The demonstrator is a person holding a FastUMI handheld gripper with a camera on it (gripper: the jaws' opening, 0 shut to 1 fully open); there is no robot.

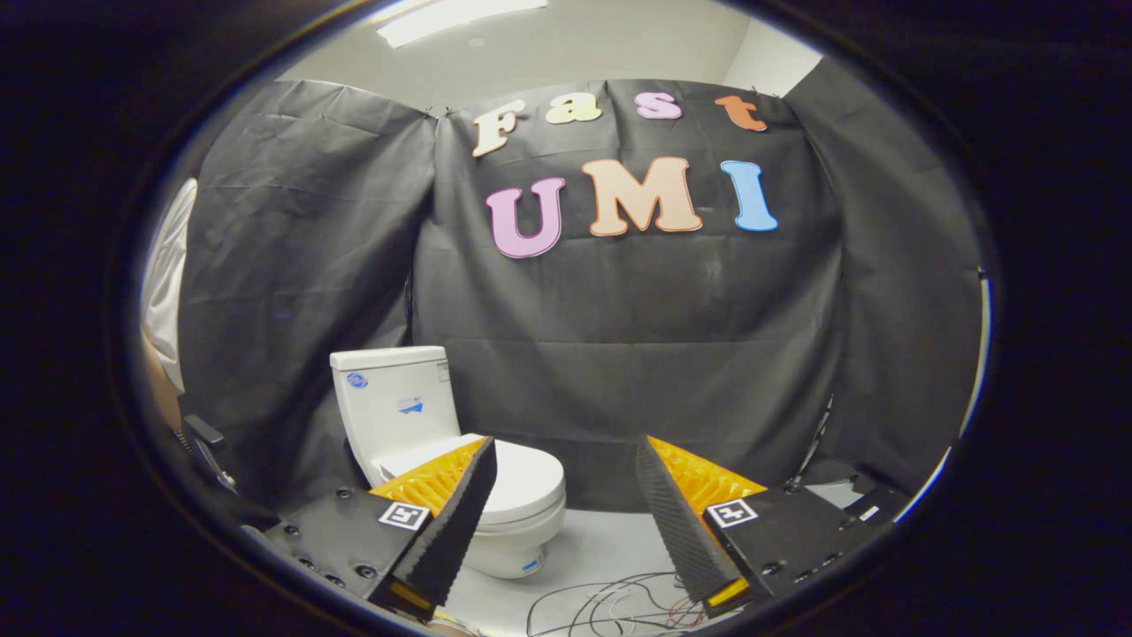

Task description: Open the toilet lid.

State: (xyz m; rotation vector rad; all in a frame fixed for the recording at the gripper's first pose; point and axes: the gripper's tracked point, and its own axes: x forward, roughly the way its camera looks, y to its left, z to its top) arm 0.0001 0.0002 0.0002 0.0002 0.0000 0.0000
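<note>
Gripper [566, 495] held wide, fingers well apart with nothing between them. Beyond the left finger [455, 522], partly hidden by it, stood the toilet [416, 425] on the pale floor [610, 540], close to the black cloth wall [637, 354] at the back, tank [393, 398] upright behind. Lid [522, 482] down flat over the bowl, not yet raised; well apart from the fingertips. Loose cables [610, 606] strewn over the floor just ahead of the fingers and between them. Judged risks: approaching from this offset could carry the left finger into the side of the bowl rather than under the lid's front edge; a smooth, rounded lid rim might slip off a finger and drop back shut; lifting too far or too fast could knock the lid against the tank; trailing low over the floor might snag the cables. Bowl covered by the lid, so contents could not be told; tank closed likewise.
</note>
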